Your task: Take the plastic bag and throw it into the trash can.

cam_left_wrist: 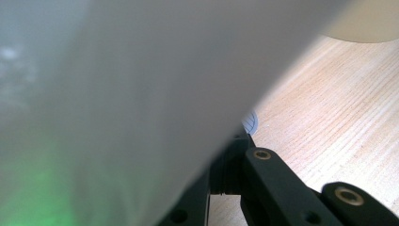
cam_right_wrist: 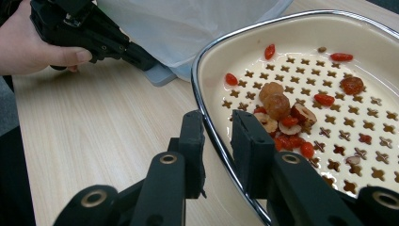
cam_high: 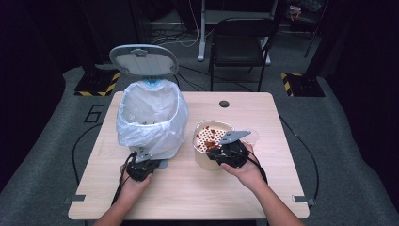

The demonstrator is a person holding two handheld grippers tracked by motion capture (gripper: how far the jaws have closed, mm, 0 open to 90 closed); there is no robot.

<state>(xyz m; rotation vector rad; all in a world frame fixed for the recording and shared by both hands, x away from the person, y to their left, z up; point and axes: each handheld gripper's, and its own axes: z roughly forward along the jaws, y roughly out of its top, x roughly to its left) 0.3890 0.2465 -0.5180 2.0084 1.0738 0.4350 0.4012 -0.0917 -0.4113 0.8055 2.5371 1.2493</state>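
We have two tools on the counter (cam_high: 188, 188). Our right tool (cam_high: 217, 151) straddles the near rim of the cream strainer bowl (cam_high: 214, 128): in the right gripper view one jaw sits outside the chrome edge and the other inside, over the perforated floor, with a gap on each side of the rim, so we judge it released and not yet clamped. The bowl (cam_right_wrist: 329, 42) holds red berries and a few brown dried fruits (cam_right_wrist: 277, 106), heaped just ahead of the inner jaw.

Our left tool (cam_high: 141, 162) is at the foot of the bin (cam_high: 150, 117), pressed to the white liner bag (cam_left_wrist: 117, 94); the bag hides its tips, so we cannot tell whether it grips anything. From the right gripper view we see that left tool (cam_right_wrist: 141, 55) reaching to a pale blue-grey tab (cam_right_wrist: 160, 73) at the bin's base, perhaps a pedal.

What the next move turns on, as we read it: the bin stands to the left of the bowl and just beside it, its lid (cam_high: 143, 59) upright and the mouth open. The right tool is the nearer one to the bowl, so once it closes on the rim, the bowl would be carried leftward and tipped over that mouth
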